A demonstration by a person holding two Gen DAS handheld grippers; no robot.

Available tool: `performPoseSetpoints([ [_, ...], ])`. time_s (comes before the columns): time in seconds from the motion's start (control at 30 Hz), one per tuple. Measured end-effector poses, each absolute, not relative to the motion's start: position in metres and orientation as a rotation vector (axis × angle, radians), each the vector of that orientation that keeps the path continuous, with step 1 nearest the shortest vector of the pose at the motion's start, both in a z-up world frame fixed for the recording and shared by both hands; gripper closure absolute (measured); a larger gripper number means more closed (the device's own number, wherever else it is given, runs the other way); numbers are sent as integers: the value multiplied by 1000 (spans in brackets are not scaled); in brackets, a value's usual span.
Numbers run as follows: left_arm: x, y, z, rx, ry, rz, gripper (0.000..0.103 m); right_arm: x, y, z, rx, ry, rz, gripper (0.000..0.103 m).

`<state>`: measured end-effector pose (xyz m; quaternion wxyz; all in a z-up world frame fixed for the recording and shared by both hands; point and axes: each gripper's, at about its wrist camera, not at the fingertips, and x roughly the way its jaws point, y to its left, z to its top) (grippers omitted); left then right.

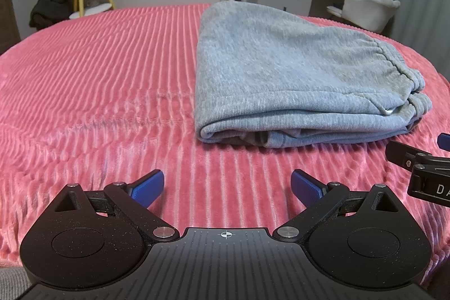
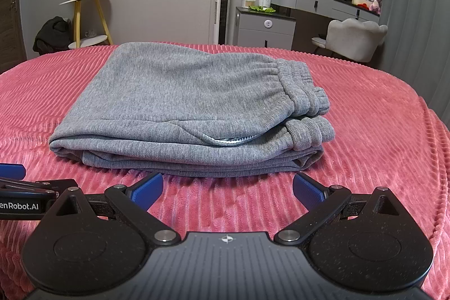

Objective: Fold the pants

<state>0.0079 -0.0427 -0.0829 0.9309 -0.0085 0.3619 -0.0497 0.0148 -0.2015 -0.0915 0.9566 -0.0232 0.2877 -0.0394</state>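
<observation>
We judge the grey pants (image 2: 182,103) to be soft, thick and fairly light, a ribbed knit that will sag and slide out of its layers if lifted by one corner; the safest hold looks like the stacked near edge, pinching all layers at both ends together, or the bulky elastic waistband (image 2: 303,92) on the right. The pants lie on the pink ribbed bedspread (image 2: 379,131), already folded into a compact rectangular bundle of several layers, with the gathered waistband doubled at the right end and a sliver of pale pocket lining (image 2: 227,141) showing along the front. Our left hand-held gripper (image 1: 227,187) hovers before the bundle's left end, blue pads spread apart and empty. Our right hand-held gripper (image 2: 227,189) sits just before the near edge, likewise spread and holding nothing
</observation>
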Motion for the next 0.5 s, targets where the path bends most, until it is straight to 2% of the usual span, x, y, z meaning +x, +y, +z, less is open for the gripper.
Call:
performPoseSetpoints([
  [0.5,7,-42,-83,-8,736,-99,2,15,-202,-91,-47,584,-80,4],
])
